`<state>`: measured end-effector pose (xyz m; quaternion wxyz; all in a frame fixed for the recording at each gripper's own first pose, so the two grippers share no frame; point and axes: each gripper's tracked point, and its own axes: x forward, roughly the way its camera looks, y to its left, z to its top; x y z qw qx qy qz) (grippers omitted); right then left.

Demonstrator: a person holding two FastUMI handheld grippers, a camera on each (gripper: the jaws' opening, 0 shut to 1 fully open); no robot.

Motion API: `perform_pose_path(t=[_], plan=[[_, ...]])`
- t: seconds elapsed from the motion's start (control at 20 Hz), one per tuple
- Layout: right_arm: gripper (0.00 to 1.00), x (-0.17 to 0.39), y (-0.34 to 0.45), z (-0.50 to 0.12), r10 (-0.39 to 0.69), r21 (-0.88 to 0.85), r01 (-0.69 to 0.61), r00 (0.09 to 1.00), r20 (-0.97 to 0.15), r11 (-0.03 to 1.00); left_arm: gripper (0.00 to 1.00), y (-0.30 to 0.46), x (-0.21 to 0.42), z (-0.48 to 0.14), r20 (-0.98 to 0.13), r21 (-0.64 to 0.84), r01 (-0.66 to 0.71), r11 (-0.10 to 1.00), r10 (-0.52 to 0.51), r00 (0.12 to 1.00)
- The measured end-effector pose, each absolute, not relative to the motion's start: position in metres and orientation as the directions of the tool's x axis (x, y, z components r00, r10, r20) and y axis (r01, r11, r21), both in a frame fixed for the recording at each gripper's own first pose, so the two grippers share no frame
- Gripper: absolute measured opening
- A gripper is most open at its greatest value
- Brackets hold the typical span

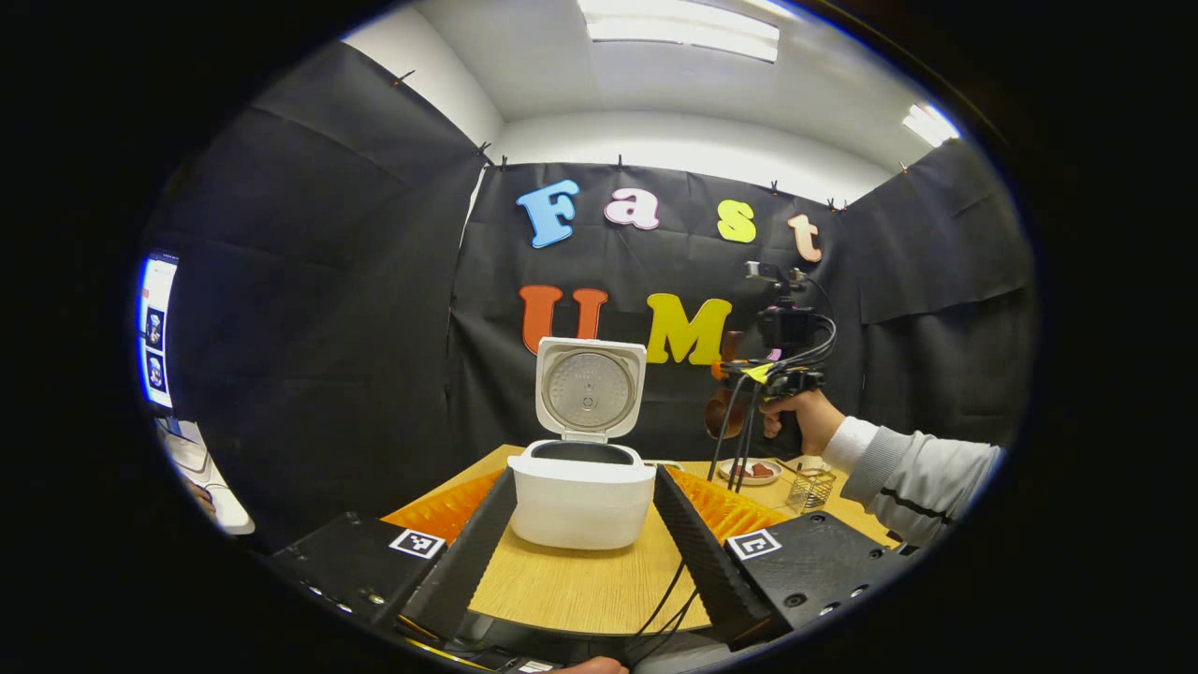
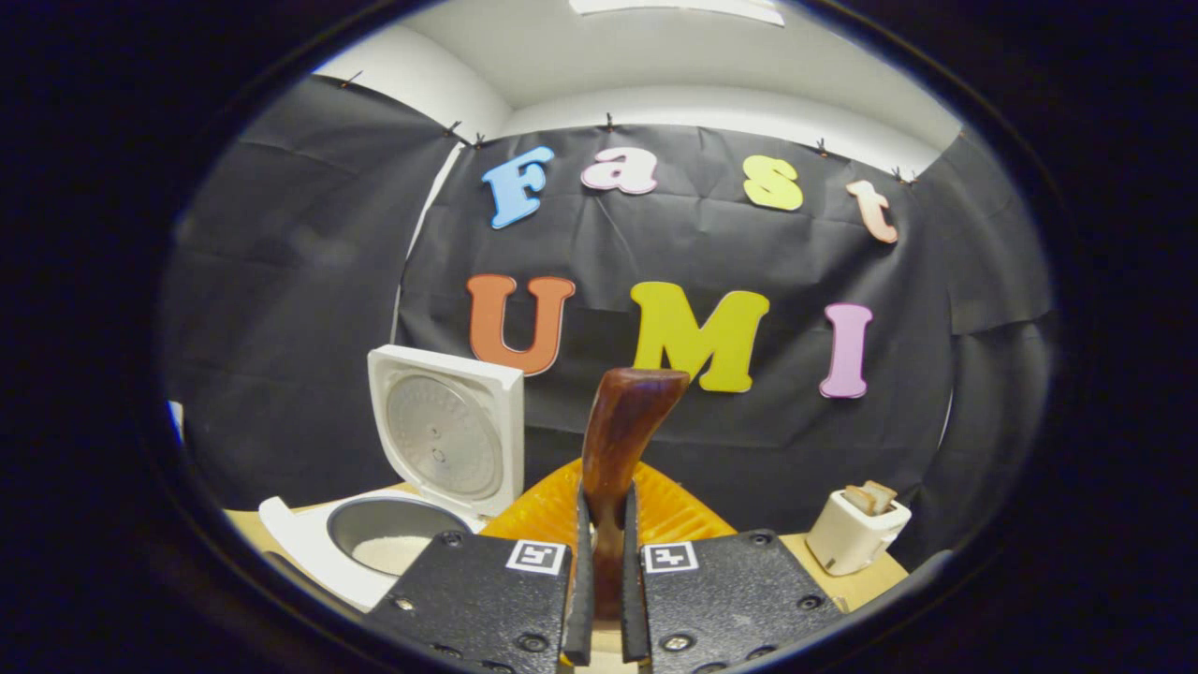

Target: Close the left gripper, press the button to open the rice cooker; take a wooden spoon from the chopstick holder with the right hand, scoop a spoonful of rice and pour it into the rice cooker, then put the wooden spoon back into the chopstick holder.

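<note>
light wood-grain table, white rice cooker standing on it with lid up, small plate and wire chopstick holder toward the back right, white toaster at the far right edge

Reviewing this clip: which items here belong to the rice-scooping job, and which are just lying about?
In the job:
rice cooker, lid up, rice inside
wooden spoon, clamped in the right tongs
chopstick holder, wire basket
left tongs, open

Lying about:
toaster with bread
small plate of food
</note>
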<state>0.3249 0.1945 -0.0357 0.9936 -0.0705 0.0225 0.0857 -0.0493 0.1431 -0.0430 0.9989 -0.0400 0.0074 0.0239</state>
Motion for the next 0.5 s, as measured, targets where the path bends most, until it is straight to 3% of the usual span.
perform_pose_path(t=[0.25,0.5], plan=[[0.17,0.318,0.135,-0.066,0.13,-0.054,-0.137,0.984,-0.118,0.989,0.94,0.139,-0.028,-0.061,-0.063,-0.1,-0.057,0.993,0.051,0.997],[0.17,0.323,0.06,-0.072,0.101,0.01,-0.101,0.989,-0.107,0.995,0.94,0.115,-0.021,-0.054,-0.031,-0.113,-0.04,0.993,0.036,0.999]])
